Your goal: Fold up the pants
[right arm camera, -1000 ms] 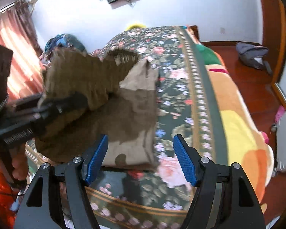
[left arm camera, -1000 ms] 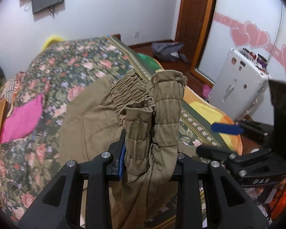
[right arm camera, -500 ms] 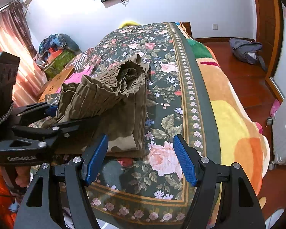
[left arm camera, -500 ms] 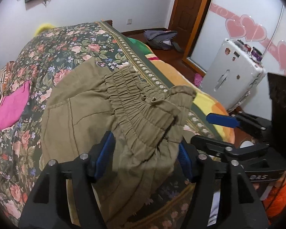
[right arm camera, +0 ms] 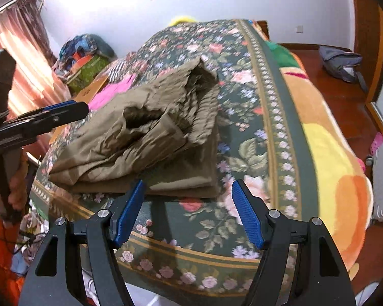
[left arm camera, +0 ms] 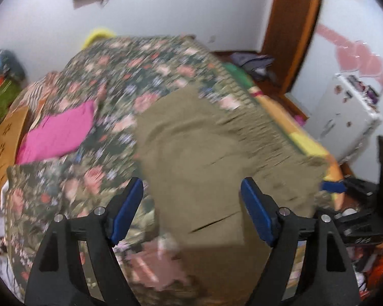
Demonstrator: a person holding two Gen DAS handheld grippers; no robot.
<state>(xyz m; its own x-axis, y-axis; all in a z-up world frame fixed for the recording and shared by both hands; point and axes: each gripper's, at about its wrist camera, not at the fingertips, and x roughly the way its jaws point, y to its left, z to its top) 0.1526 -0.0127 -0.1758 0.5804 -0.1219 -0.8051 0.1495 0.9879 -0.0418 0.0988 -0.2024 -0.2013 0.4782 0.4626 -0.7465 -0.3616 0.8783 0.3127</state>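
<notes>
Olive-brown pants (right arm camera: 150,137) lie in a loose folded heap on the floral bedspread (right arm camera: 255,132), elastic waistband on top. In the blurred left wrist view the pants (left arm camera: 204,158) spread below and ahead of my left gripper (left arm camera: 191,209). Its jaws are opening and the blue pads do not press the cloth. My right gripper (right arm camera: 189,211) hovers open just in front of the heap's near edge, nothing between its pads. The left gripper (right arm camera: 51,117) shows at the left of the right wrist view, beside the heap.
A pink cloth (left arm camera: 58,132) and an orange box (left arm camera: 5,142) lie left of the pants. The bed's orange and yellow blanket edge (right arm camera: 332,153) drops to a red floor with a grey bag (right arm camera: 342,63). A white case (left arm camera: 344,117) stands at right.
The left gripper let go of the bunched waistband and widened. The pants dropped onto the bed in a heap. The left gripper drew back toward the left; the right gripper stayed put.
</notes>
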